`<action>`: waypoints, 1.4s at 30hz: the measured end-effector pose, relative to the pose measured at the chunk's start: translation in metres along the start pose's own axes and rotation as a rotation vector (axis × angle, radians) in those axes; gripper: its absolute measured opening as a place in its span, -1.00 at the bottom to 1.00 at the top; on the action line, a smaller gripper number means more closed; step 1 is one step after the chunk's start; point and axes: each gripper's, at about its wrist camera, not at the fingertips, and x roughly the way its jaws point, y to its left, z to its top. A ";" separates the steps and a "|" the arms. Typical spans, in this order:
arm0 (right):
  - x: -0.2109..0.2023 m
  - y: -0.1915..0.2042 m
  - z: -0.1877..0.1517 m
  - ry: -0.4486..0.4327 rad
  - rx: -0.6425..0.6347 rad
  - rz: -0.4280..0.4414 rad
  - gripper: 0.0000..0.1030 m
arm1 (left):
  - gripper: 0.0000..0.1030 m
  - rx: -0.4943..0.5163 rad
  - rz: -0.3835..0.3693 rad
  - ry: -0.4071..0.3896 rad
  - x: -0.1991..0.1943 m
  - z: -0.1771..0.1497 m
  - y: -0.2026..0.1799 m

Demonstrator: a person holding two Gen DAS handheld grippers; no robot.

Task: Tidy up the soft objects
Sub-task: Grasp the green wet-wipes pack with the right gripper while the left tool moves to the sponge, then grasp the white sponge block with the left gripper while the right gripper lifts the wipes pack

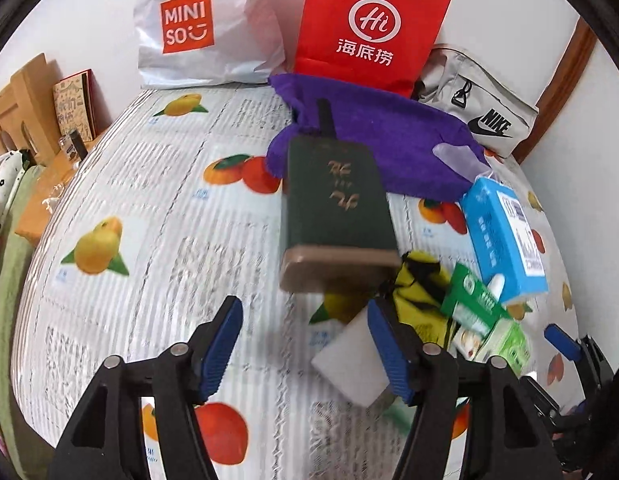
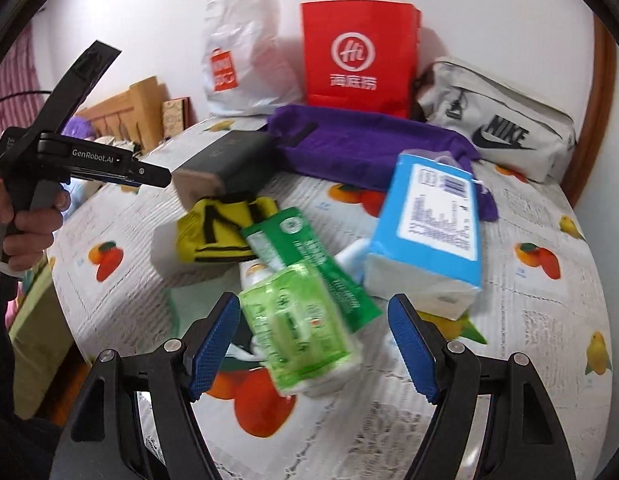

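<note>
1. Two grippers are in our hands above the table (image 2: 549, 320), whose cloth is printed with oranges and pears; it fills the space under and ahead of both.
2. Far ahead of both grippers, against the wall, stand a red paper bag (image 1: 373, 28) and a white Miniso plastic bag (image 1: 197, 32), with a grey Nike pouch (image 2: 501, 128) to their right.
3. Just in front of the red bag lies a purple cloth (image 1: 389, 140), well beyond our fingertips.
4. Ahead of our left gripper (image 1: 305, 344) a dark green box (image 1: 333, 200) with a tan base rests partly on the purple cloth.
5. Ahead and right of our right gripper (image 2: 313, 344) a blue tissue pack (image 2: 425, 236) lies tilted, touching the pile of soft things.
6. A pale green tissue packet (image 2: 301, 320) sits between the spread jaws of our right gripper; the pads do not press on it.
7. A darker green packet (image 2: 313, 256) lies just beyond it, beside a yellow and black fabric piece (image 2: 221, 232).
8. Our left gripper's jaws stand apart and grip nothing; a white block (image 1: 349, 352) lies by the right finger, and we cannot tell whether they touch.
9. A person's hand (image 2: 25, 216) holds the left gripper's handle, seen at the left of the right wrist view.
</note>
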 end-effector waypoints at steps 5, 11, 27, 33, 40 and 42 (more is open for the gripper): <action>0.024 0.018 -0.008 0.043 -0.093 -0.079 0.48 | 0.30 0.017 -0.019 0.016 0.005 -0.018 0.007; 0.029 0.017 -0.009 0.038 -0.075 -0.086 0.15 | 0.40 0.076 -0.090 0.046 0.022 -0.034 -0.002; -0.004 -0.043 -0.037 0.035 0.162 -0.179 0.15 | 0.48 0.234 -0.200 0.055 0.038 -0.042 -0.023; 0.012 -0.058 -0.055 0.099 0.249 -0.209 0.15 | 0.48 0.286 -0.225 0.066 0.043 -0.043 -0.028; 0.020 -0.063 -0.062 0.068 0.337 -0.211 0.21 | 0.48 0.363 -0.197 0.029 0.047 -0.039 -0.035; 0.021 -0.063 -0.062 0.060 0.345 -0.222 0.21 | 0.39 0.357 -0.182 0.013 0.048 -0.037 -0.033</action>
